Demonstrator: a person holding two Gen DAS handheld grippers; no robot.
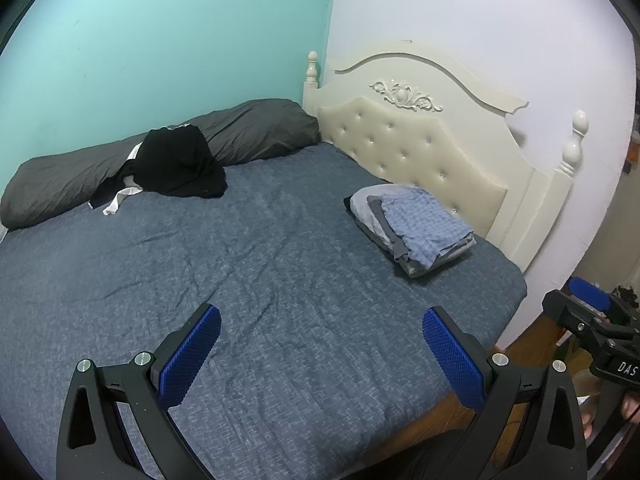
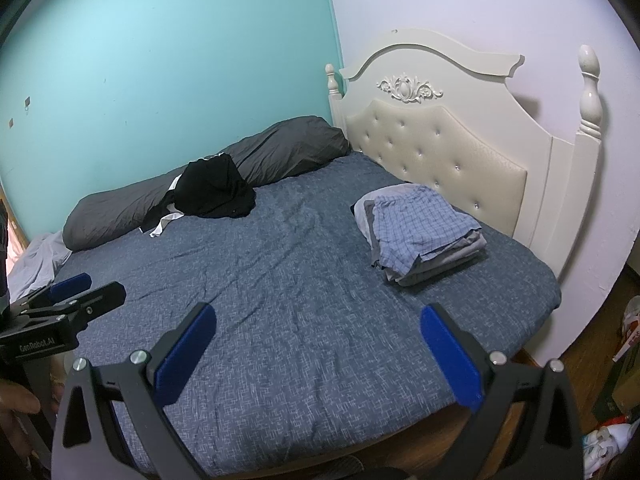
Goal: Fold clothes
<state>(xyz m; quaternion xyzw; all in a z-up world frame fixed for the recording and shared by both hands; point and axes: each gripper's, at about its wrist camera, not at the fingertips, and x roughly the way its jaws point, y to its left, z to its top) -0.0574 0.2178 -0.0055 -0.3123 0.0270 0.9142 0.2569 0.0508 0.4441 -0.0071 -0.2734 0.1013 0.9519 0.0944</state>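
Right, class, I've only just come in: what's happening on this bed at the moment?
A person is folding clothes with a two-finger tool in each hand. Both the left tool and the right tool are open, empty and held above the bed. A folded stack lies near the headboard. A crumpled black garment by the grey pillow is not yet folded.

Dim, soft focus, fisheye-warped edges

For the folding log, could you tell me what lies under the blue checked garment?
The blue checked garment tops a folded stack of grey pieces on the bed. How many pieces is hidden.
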